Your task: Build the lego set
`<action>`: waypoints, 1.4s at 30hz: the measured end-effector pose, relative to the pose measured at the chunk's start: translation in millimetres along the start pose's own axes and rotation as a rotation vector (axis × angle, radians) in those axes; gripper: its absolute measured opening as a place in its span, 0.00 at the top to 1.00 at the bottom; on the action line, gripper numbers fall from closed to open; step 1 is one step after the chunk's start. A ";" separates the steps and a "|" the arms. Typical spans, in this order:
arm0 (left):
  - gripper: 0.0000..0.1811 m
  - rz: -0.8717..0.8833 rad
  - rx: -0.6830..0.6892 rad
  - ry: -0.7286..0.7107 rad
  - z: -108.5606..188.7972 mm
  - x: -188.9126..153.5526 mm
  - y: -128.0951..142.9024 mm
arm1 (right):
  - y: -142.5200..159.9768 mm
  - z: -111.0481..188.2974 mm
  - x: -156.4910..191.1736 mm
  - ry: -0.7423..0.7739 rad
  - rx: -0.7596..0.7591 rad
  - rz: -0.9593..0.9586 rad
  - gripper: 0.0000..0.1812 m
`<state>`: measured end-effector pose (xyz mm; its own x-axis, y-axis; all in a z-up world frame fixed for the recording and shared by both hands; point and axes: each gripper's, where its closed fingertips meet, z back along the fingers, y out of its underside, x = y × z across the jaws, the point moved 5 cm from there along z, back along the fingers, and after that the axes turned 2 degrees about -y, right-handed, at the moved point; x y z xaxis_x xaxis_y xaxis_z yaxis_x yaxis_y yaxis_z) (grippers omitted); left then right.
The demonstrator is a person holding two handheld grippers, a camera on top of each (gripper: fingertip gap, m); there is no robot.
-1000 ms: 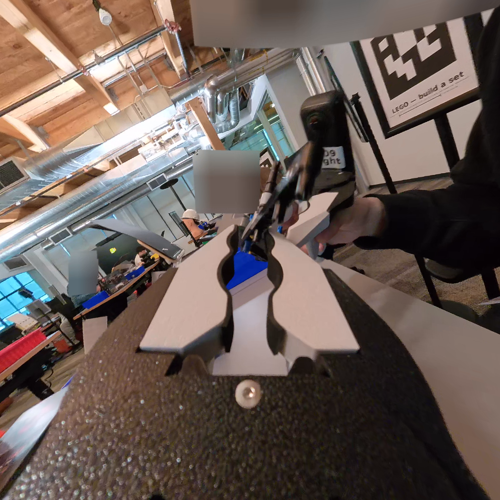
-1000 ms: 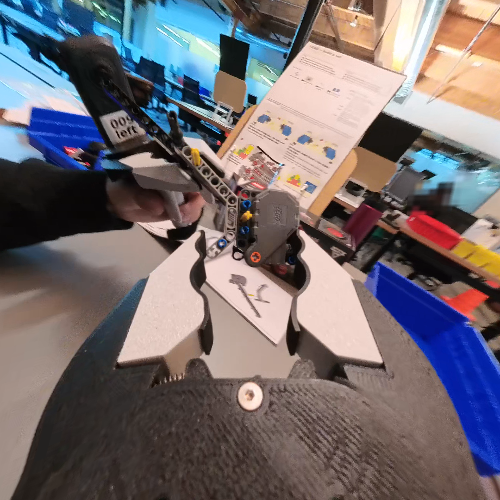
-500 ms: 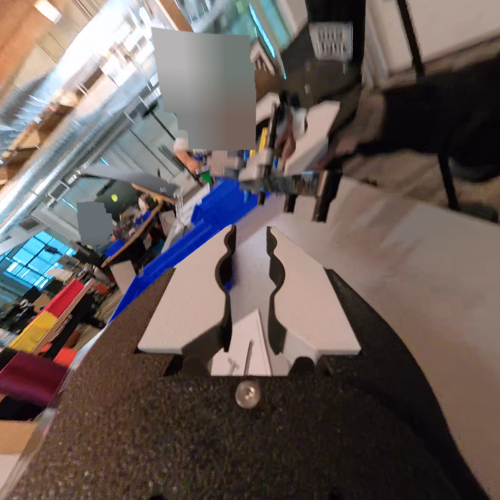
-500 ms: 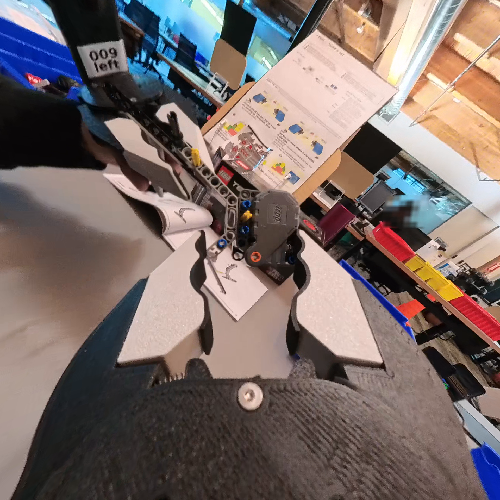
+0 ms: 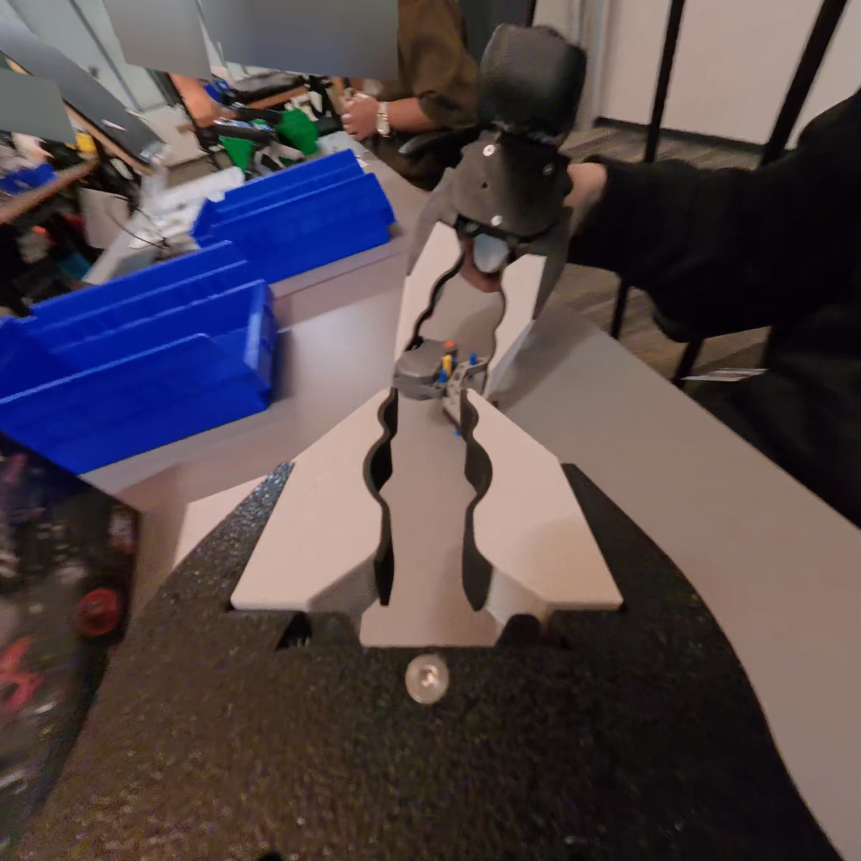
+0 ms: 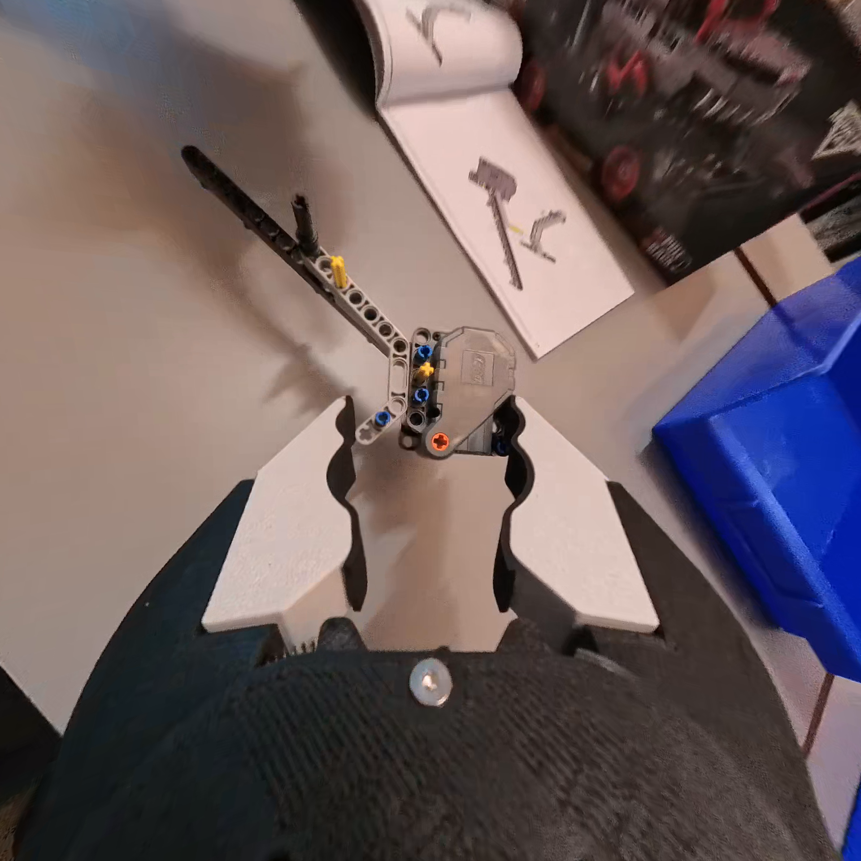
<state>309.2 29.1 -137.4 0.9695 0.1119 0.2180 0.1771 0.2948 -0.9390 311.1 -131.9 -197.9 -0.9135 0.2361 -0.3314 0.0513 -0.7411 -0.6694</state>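
Only a small lego assembly (image 6: pixel 447 396) exists: grey motor block, pinned beams, long black beam; most building remains. The right claw (image 6: pixel 431 428) pinches its near end above the table (image 6: pixel 140 372). The left claw (image 5: pixel 428 410), spread and empty, hovers near it.

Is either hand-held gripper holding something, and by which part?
The right hand-held gripper seems to pinch the lego assembly at its grey motor block; the left is empty.
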 end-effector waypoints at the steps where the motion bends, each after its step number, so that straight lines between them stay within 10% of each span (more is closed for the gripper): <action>1: 0.87 0.025 0.005 0.034 -2.2 -3.5 1.0 | 2.7 -3.3 0.8 -0.002 0.021 0.005 0.65; 30: 0.80 -0.036 0.334 0.100 -30.0 -23.8 35.7 | -16.8 -0.6 -1.5 0.152 -0.003 0.178 0.65; 42: 0.80 -0.305 0.322 -0.322 -48.3 -4.4 5.0 | -46.8 17.0 -17.4 0.391 -0.118 0.124 0.65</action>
<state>314.0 -15.7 -155.9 0.7728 0.2459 0.5851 0.3319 0.6292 -0.7028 317.8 -112.0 -149.5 -0.6764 0.3870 -0.6267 0.2179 -0.7077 -0.6721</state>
